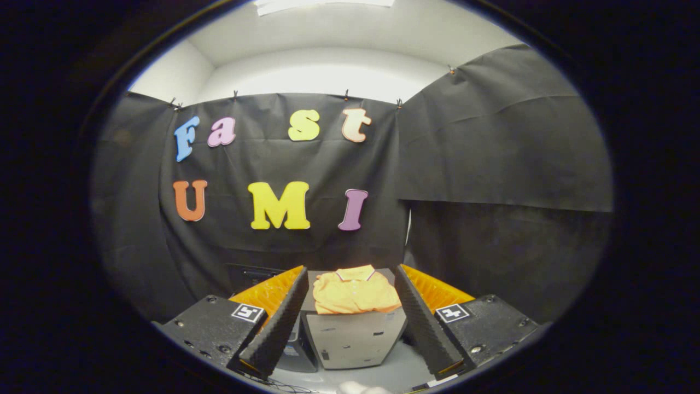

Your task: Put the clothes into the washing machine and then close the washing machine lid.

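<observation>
Beyond the spread, level, empty tongs [350, 334], a folded orange shirt [354, 296] lies atop a grey box [353, 339].

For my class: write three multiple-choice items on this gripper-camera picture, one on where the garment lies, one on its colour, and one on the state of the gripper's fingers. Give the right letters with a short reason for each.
1. Where does the folded shirt lie?
A. On top of the light grey box-like unit, beyond the fingers
B. Hanging on the black cloth wall
C. Clamped between the fingers

2. What colour is the shirt?
A. Blue
B. Orange
C. White

3. How does the gripper stand?
A. Shut on the shirt
B. Shut on nothing
C. Open, holding nothing

Answers:
1 A: the shirt rests on the unit's top, seen through the gap between the fingers.
2 B: its fabric is orange, with a paler collar.
3 C: the fingers stand wide apart and touch nothing.
</observation>
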